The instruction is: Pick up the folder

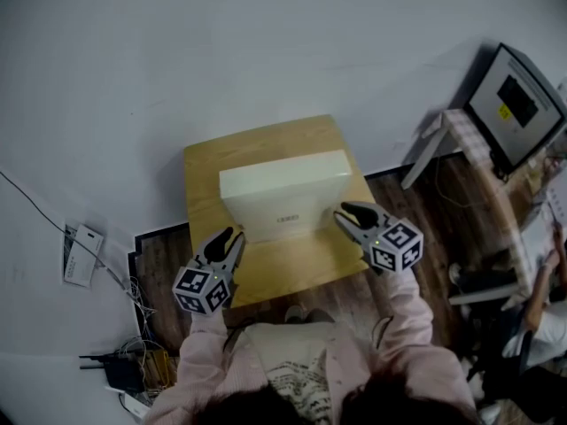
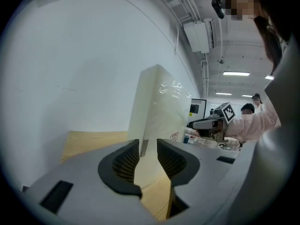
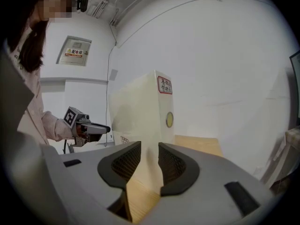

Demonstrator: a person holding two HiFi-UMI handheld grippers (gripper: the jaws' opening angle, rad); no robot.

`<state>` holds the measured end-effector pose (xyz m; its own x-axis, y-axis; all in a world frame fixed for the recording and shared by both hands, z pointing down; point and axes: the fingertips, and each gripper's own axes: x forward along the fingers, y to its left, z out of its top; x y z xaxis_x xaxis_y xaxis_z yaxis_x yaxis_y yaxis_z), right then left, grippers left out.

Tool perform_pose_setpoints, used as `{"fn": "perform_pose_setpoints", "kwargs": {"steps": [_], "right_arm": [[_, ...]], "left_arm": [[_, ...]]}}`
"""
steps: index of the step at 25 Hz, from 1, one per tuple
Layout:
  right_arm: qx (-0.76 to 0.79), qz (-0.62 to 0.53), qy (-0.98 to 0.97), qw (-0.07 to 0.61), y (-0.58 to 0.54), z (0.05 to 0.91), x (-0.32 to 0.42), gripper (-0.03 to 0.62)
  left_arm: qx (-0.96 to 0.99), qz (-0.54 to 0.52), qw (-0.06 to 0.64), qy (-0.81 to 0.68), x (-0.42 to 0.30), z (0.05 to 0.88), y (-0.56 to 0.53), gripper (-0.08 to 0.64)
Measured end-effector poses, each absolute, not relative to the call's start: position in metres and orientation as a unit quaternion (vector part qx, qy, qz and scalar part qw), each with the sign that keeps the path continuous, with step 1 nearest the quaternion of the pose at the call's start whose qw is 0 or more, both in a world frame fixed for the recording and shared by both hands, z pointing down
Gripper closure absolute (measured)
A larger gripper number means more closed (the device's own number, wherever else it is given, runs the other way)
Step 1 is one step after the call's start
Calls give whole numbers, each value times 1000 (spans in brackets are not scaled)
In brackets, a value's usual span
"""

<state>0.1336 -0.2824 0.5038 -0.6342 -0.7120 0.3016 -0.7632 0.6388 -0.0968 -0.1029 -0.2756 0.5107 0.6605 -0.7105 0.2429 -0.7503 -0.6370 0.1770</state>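
Note:
A white box folder (image 1: 283,189) stands upright on a small wooden table (image 1: 202,168). My left gripper (image 1: 227,237) hovers at the folder's front left corner and my right gripper (image 1: 351,212) at its front right corner, both pointing toward it. In the left gripper view the jaws (image 2: 148,147) stand a narrow gap apart with nothing between them, and the folder (image 2: 159,102) rises just beyond. The right gripper (image 3: 149,150) is likewise open and holds nothing, with the folder's labelled spine (image 3: 161,111) ahead. Each gripper view shows the other gripper across the folder.
The table stands against a white wall. A monitor (image 1: 518,104) on a stand is at the right. Cables and a power strip (image 1: 133,370) lie on the floor at the lower left, near a white card (image 1: 81,255). Another person (image 1: 549,312) is at the right edge.

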Motion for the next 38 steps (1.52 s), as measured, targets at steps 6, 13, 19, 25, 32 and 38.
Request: {"fn": "perform_pose_setpoints", "kwargs": {"steps": [6,13,19,25,32,38], "right_arm": [[398,114,-901,131,-287,509,136,415],[366,123,-911,144,-296,517,139,360],[331,133,-922,150,-307,523,135,304],[296,132,-932,160,-317,525,128,285],[258,138,-940,176,-324,535,122,253],[242,139,-942,184,-329,541,118,252]], "left_arm": [[910,87,125,-384,-98,513,-282,385],[919,86,132,-362,-86,515,-290,306],[918,93,148,-356,-81,525,-296,247],[921,105,152,-344,-76,528,-305,202],[923,128,168,-323,-72,540,-312,149],[924,125,175,-316,-70,546,-316,149]]}}
